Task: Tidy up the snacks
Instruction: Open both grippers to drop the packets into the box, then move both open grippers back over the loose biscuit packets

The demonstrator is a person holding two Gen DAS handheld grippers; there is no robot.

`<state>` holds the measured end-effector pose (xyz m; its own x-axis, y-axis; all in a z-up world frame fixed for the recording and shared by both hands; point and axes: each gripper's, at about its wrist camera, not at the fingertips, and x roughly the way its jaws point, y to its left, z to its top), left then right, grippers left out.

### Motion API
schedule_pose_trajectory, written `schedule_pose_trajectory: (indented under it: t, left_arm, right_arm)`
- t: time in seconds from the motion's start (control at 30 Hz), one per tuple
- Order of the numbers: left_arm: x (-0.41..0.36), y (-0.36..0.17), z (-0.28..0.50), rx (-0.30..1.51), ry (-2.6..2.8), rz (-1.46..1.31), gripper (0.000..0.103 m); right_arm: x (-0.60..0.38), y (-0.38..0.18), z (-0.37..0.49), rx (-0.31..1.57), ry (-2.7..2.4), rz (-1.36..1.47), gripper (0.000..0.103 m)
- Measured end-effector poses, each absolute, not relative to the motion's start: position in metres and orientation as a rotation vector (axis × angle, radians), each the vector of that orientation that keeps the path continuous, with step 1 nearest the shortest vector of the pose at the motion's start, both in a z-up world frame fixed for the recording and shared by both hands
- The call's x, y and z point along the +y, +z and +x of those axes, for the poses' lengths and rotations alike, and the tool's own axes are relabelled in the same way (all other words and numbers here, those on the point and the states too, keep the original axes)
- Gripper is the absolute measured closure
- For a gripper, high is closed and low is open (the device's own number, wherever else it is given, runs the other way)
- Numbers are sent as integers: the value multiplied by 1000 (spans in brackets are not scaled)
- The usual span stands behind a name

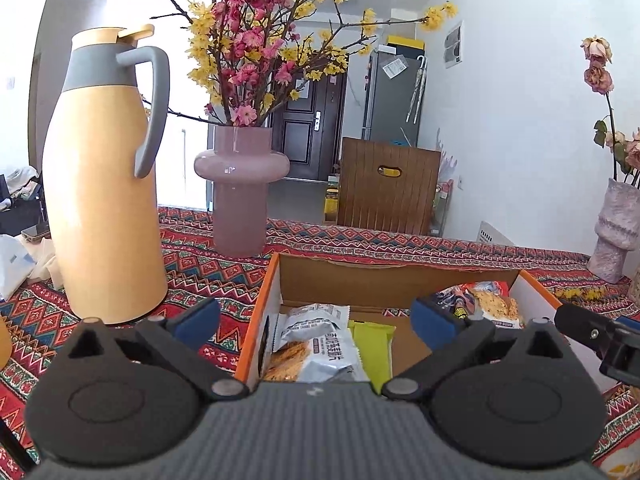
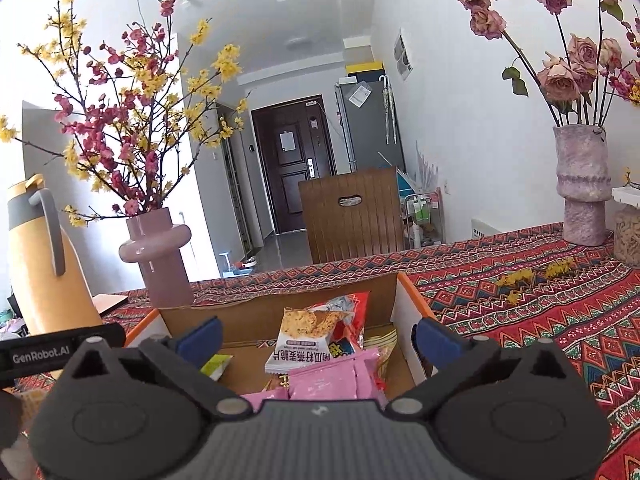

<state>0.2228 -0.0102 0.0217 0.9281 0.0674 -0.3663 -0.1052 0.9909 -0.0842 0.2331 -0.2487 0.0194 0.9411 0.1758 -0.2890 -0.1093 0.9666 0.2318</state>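
patterned tablecloth (image 1: 320,248); cardboard box (image 1: 360,276) holds snack packets (image 2: 304,336); both tools gape.

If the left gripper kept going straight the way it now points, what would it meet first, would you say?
Most likely the silver snack packet in the cardboard box, which lies between the open left gripper jaws; depth is unclear.

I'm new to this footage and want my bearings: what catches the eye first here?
The open cardboard box of snack packets sits in front of both open grippers, a grey-and-white packet at its left, pink packets at its right. Behind it on the red patterned tablecloth stand a tall yellow thermos jug and a pink vase of pink and yellow blossoms.
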Motion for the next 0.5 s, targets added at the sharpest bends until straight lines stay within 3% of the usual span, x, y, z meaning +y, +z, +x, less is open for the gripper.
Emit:
schedule_pose_trajectory:
  t: [0.5]
  left_arm:
    - [-7, 39, 208, 357, 102, -134, 0]
  right_arm:
    - [-251, 34, 219, 269, 162, 217, 0]
